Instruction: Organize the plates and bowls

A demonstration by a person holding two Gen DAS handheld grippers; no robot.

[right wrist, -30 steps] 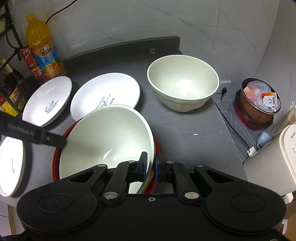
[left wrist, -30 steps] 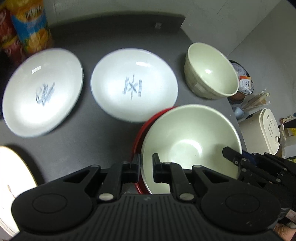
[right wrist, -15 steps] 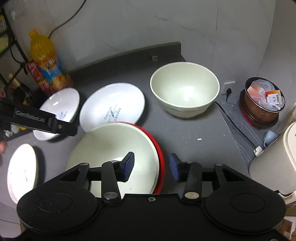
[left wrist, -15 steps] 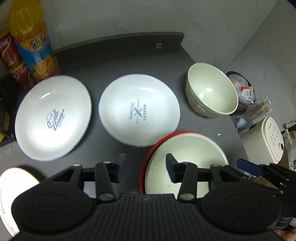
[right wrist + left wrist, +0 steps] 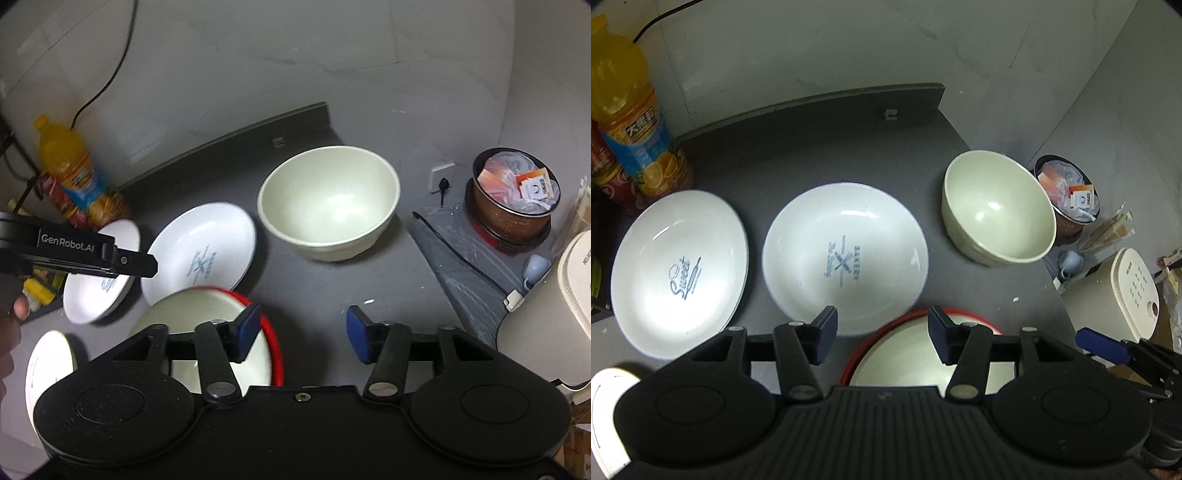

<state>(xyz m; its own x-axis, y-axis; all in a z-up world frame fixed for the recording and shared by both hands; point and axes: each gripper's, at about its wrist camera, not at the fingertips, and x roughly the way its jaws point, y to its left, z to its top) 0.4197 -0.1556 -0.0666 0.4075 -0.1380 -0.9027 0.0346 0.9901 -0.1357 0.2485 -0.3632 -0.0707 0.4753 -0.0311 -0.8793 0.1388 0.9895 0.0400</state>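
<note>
Left gripper (image 5: 882,338) is spread wide, nothing between the fingers, held above the dark counter (image 5: 812,147). Just below and ahead of its right finger sits a cream bowl (image 5: 908,363) nested in a red plate (image 5: 875,343), partly hidden by the gripper body. Ahead of the left finger is a white plate with "Bakery" print (image 5: 846,258), its near edge touching or overlapping the red rim, cannot tell which. Further left is a white "Sweet" plate (image 5: 679,273); a third white plate (image 5: 605,406) is at the far lower left. Ahead right, a deep cream bowl (image 5: 997,210) stands alone, upright.

Right gripper (image 5: 301,336) also wide, holding nothing. The cream bowl in the red plate (image 5: 275,339) lies under its left finger; deep cream bowl (image 5: 328,201) straight ahead, well apart. Juice bottle (image 5: 70,173) far left by the wall.
</note>
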